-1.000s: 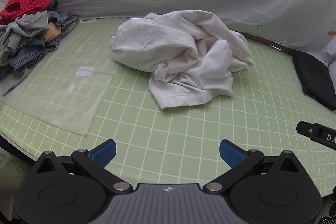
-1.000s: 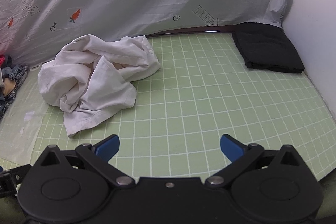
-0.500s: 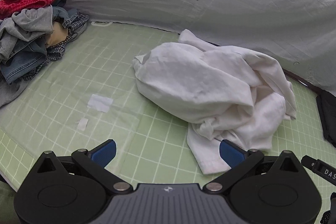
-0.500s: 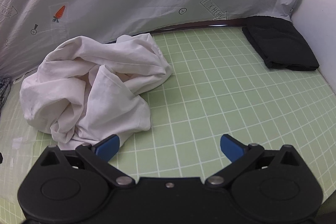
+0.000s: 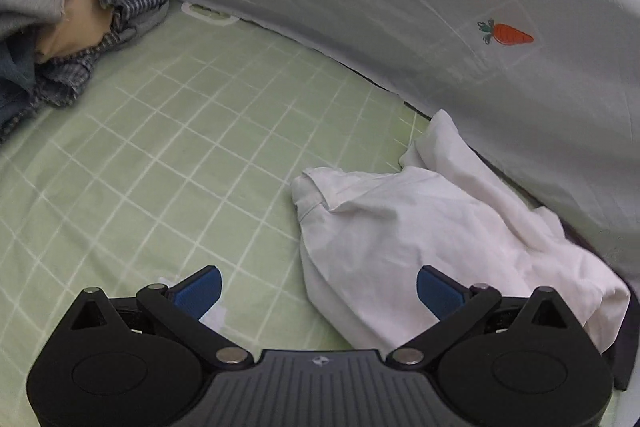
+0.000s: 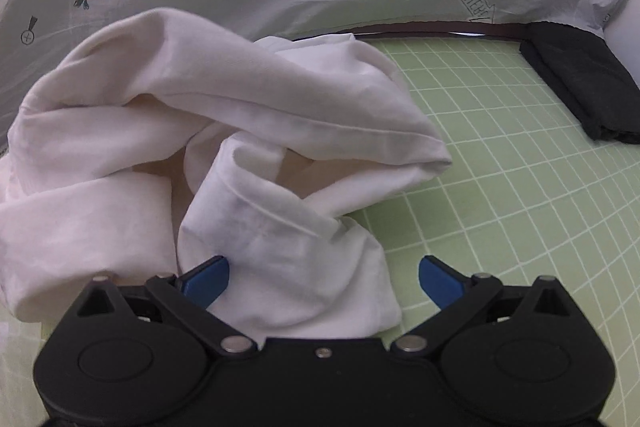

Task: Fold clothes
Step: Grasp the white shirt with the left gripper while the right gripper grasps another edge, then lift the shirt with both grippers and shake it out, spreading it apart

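Observation:
A crumpled white garment lies in a heap on the green grid mat. My left gripper is open at the heap's left edge, its right finger over the cloth and its left finger over bare mat. My right gripper is open and low over the heap's near right part, with white folds lying between its blue pads. Neither gripper holds any cloth.
A pile of mixed unfolded clothes sits at the far left. A folded black garment lies at the mat's far right corner. A grey sheet with carrot prints hangs behind. Open mat stretches to the right of the heap.
Both grippers have moved forward and down to the white heap. The left view has swung left, so the heap now fills its lower right. The fingers have stayed apart.

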